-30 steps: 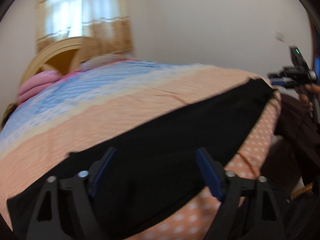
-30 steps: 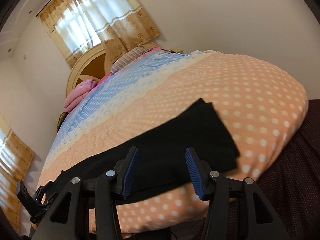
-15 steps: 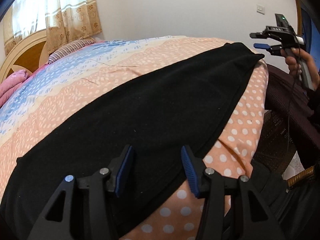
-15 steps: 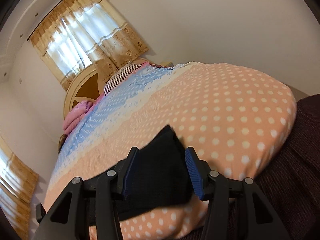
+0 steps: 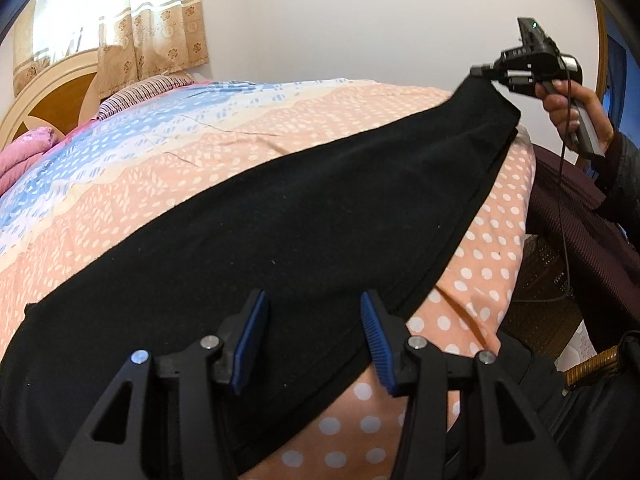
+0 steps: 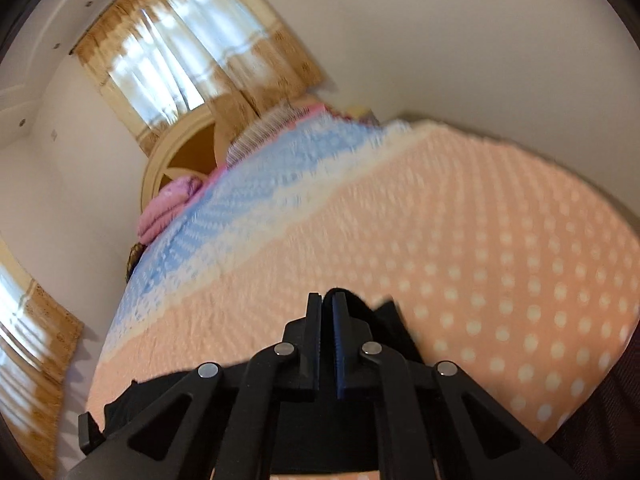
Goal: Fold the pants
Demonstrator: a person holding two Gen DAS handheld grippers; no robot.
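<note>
Bedspread below; right gripper lifts pants.

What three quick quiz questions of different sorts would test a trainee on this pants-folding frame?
1. True or false: the right gripper is shut on a corner of the black pants and holds it off the bed.
2. Multiple choice: the left gripper is A) shut on the pants, B) open with the pants' edge between its pads, C) gripping the pink blanket.
3. Short answer: what stands behind the headboard at the far end?

Key: 1 true; 2 B; 3 a curtained window.
</note>
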